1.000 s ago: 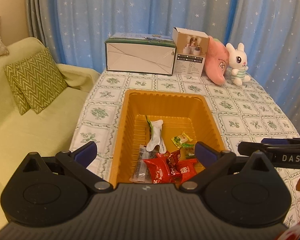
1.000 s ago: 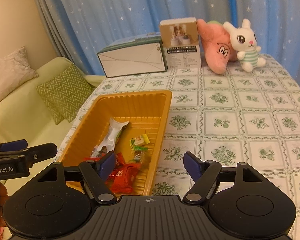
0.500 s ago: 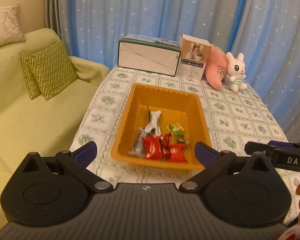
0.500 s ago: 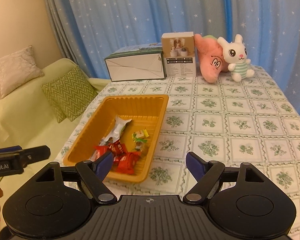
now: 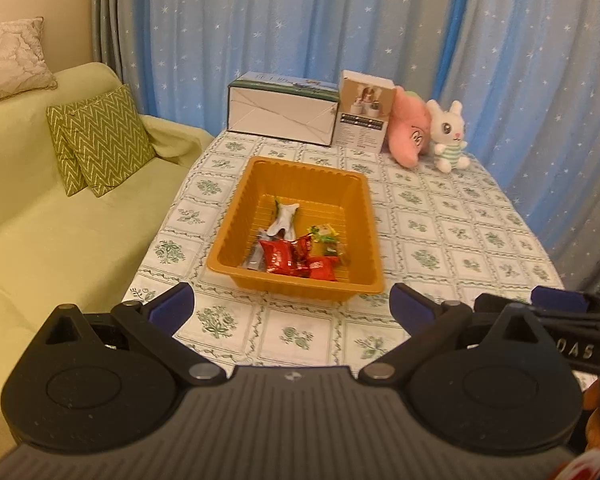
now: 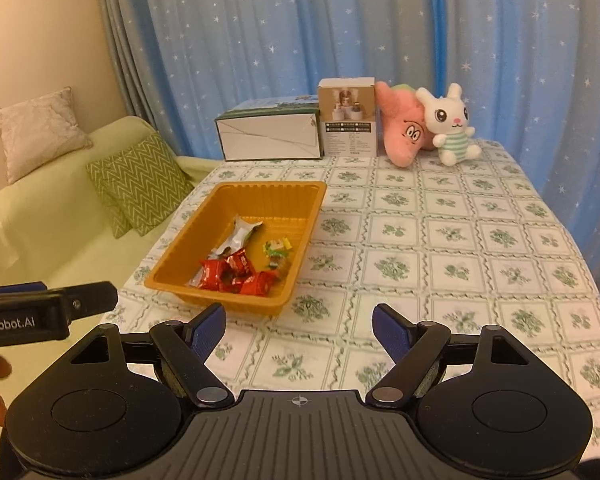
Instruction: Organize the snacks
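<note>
Tablecloth (image 5: 440, 240), snack tray (image 5: 364, 216) well beyond both tools (image 5: 292, 306) (image 6: 298, 330), each wide open, empty

The tray (image 5: 236, 236) stands on the table (image 5: 452, 240), near its left edge and about midway between the near and far edges. Inside the tray, the snack packets (image 5: 296, 258) lie grouped toward its near wall, with one long wrapper (image 5: 285, 220) reaching toward the centre. Along the far edge of the table stand, from left to right, a wide box (image 5: 280, 114), a tall box (image 5: 364, 110), a plush star (image 5: 410, 134) and a plush rabbit (image 5: 450, 136), each touching or just beside the next. A sofa (image 5: 40, 240) stands left of the table, with two cushions (image 5: 96, 138) on it.
</note>
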Demonstrator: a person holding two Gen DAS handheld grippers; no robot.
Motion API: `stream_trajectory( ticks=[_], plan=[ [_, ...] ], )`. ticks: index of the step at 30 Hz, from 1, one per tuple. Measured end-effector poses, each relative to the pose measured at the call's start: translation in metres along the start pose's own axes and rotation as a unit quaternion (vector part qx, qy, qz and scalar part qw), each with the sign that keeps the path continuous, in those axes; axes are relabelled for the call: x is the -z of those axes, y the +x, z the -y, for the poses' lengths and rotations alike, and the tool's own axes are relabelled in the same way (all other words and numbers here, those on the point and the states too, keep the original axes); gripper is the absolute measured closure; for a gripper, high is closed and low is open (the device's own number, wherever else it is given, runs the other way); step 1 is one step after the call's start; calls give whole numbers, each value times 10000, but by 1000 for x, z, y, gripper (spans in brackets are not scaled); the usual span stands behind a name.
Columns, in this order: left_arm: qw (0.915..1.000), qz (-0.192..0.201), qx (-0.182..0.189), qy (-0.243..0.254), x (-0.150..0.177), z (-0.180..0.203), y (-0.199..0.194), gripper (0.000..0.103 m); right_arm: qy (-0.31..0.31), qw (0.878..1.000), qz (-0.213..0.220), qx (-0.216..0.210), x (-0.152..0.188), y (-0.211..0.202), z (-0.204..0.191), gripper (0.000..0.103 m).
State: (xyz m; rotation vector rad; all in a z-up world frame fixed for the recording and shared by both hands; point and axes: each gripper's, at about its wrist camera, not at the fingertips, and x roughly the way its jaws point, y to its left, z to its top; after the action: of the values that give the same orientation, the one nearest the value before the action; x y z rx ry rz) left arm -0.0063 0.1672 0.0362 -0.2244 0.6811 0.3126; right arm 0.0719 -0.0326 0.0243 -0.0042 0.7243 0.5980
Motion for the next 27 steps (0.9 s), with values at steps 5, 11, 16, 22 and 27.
stream_trajectory(
  ticks=[5,11,16,22,27],
  plan=[
    [10000,2,14,-4,1,5,-15,0,62,10000,45,62,10,-22,4,23],
    [9998,90,-3,169,4,17,-29,0,85,9999,67,78,18,-43,8,23],
    [9995,70,-17,304,15,27,-37,0,87,9999,132,63,25,-57,10,23],
    [9992,-7,-55,405,30,32,-44,0,10,9998,136,138,34,-70,10,23],
    [9990,52,-113,439,37,34,-53,0,51,9998,105,136,39,-75,13,23]
  ],
)
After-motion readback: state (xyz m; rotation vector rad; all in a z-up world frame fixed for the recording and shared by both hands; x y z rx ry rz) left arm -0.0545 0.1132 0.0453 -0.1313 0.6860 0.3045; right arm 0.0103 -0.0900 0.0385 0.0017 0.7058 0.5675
